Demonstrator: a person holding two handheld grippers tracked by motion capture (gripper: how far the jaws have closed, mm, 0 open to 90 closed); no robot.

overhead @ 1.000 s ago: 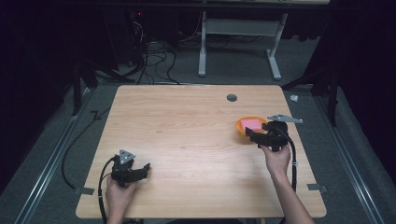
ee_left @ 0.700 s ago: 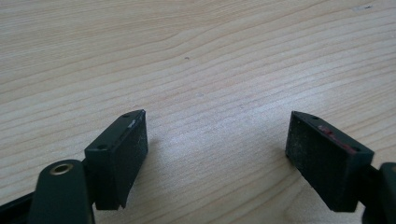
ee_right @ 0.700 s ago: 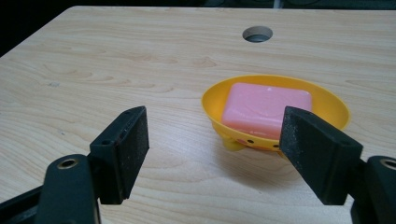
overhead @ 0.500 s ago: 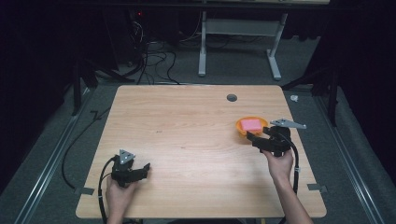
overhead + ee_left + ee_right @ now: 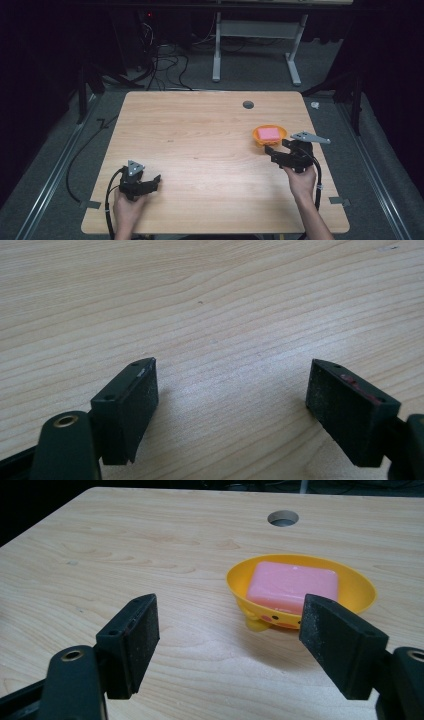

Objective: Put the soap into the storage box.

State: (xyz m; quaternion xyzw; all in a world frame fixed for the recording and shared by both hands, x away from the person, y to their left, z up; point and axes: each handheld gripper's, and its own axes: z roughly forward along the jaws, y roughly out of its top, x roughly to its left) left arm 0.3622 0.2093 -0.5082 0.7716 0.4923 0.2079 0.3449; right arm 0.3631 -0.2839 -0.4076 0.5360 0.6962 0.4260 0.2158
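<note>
A yellow-orange dish [image 5: 258,136] holding a pink bar of soap [image 5: 269,133] stands on the right side of the wooden table [image 5: 200,135]. My right gripper [image 5: 272,152] sits just in front of the dish, open and holding nothing. In the right gripper view the dish [image 5: 360,587] and soap [image 5: 292,585] lie a short way beyond the open right gripper [image 5: 230,635], toward its right jaw. My left gripper [image 5: 154,182] rests near the table's front left, open. In the left gripper view the left gripper [image 5: 230,400] has bare wood between its jaws.
A round cable hole [image 5: 248,104] is in the table top behind the dish, also seen as the hole [image 5: 283,518] in the right gripper view. Desk legs [image 5: 216,55] and cables [image 5: 160,60] stand on the floor beyond the far edge.
My right gripper has drawn back a little from the dish toward the table's near edge. The dish, soap and left gripper have stayed put.
</note>
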